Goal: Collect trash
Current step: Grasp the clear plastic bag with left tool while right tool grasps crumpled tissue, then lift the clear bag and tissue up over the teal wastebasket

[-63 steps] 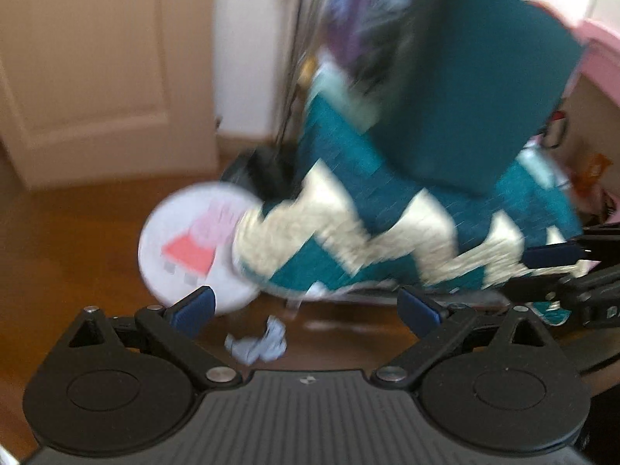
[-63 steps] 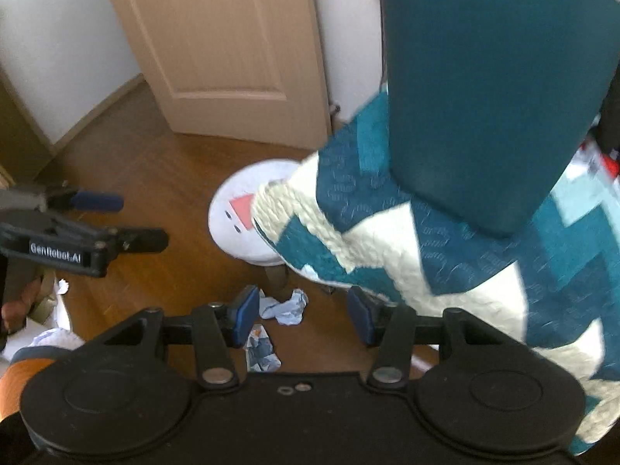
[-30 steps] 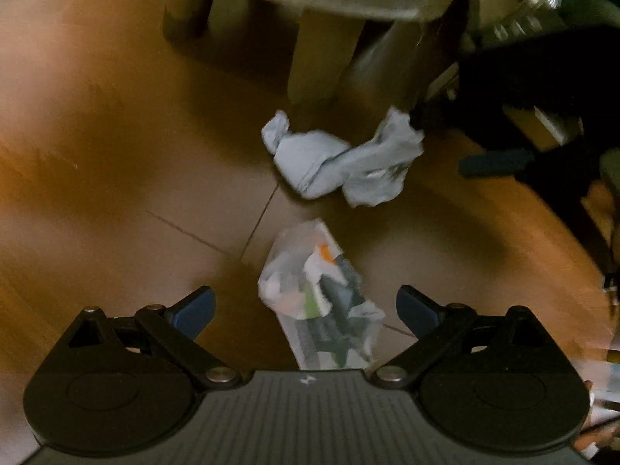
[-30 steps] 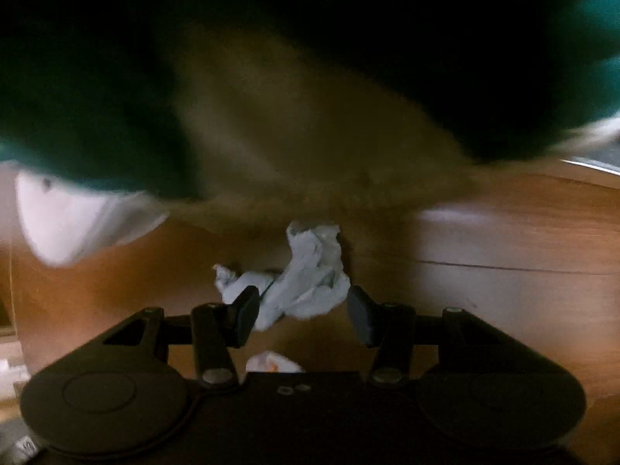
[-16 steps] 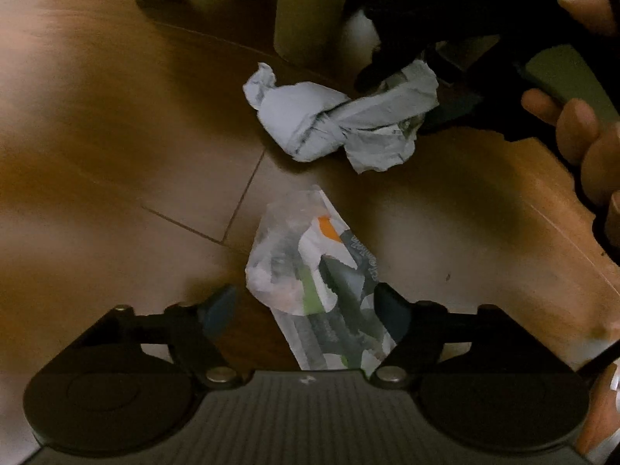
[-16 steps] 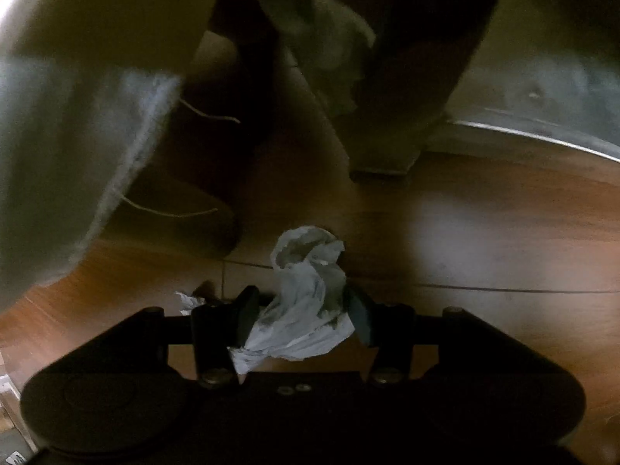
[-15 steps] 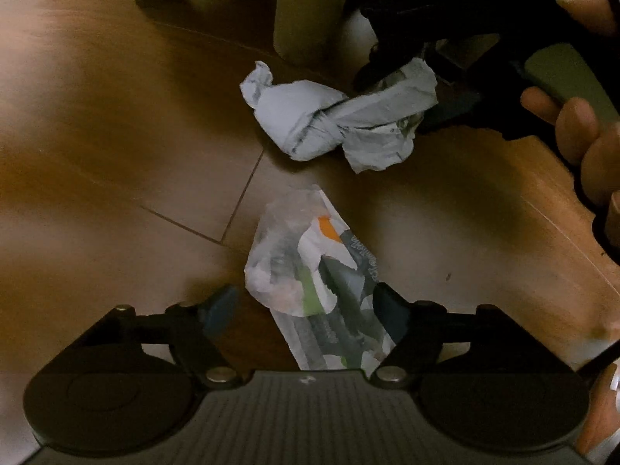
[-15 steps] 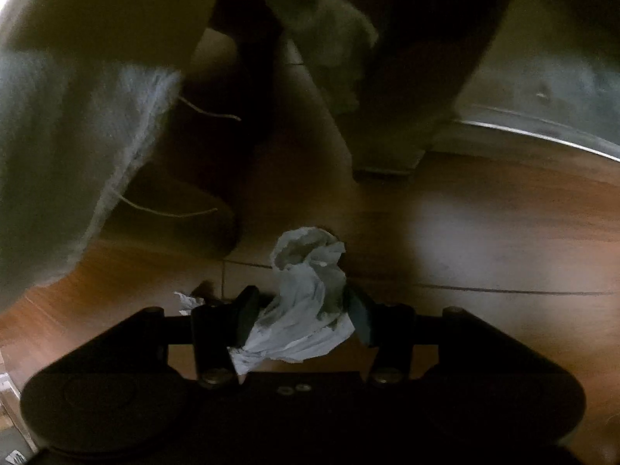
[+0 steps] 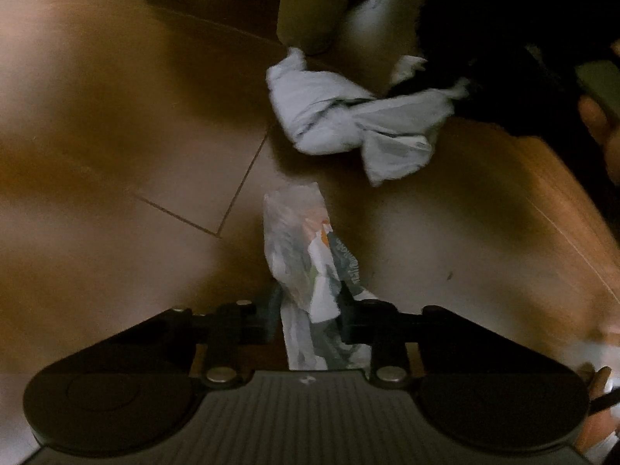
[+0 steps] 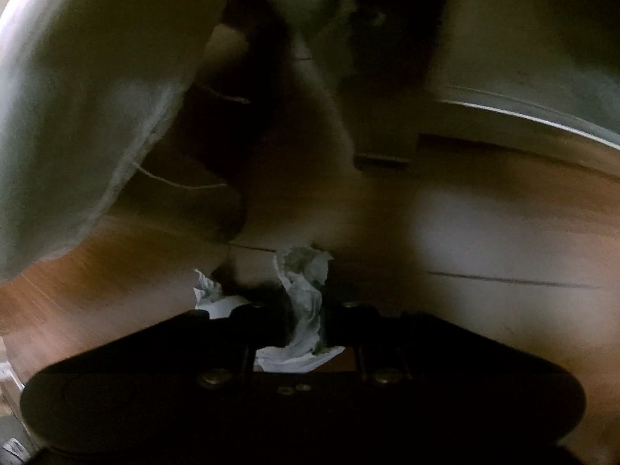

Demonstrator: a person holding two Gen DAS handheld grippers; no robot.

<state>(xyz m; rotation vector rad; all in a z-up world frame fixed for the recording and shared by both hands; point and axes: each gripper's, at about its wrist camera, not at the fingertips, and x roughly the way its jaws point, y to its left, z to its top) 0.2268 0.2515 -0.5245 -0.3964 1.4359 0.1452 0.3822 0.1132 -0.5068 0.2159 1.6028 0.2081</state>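
Note:
In the left wrist view my left gripper (image 9: 310, 302) is shut on a crumpled printed plastic wrapper (image 9: 306, 255) with an orange spot, low over the wooden floor. Beyond it lies a crumpled pale blue-white paper (image 9: 356, 124); its right end runs into the dark shape of my right gripper. In the right wrist view my right gripper (image 10: 306, 310) is shut on that crumpled paper (image 10: 304, 290), which sticks up between the jaws. A small white scrap (image 10: 211, 296) shows left of the right gripper; I cannot tell what it is.
The wooden floor (image 9: 116, 135) lies dim under furniture. Stool legs (image 9: 310, 4) stand just beyond the paper. A pale stool underside and quilt edge (image 10: 77, 97) hang at the left of the right wrist view, and a metal rail (image 10: 523, 112) runs at the right.
Both grippers dropped from above the stool to the floor. The left jaws closed on the wrapper and the right jaws closed on the crumpled paper.

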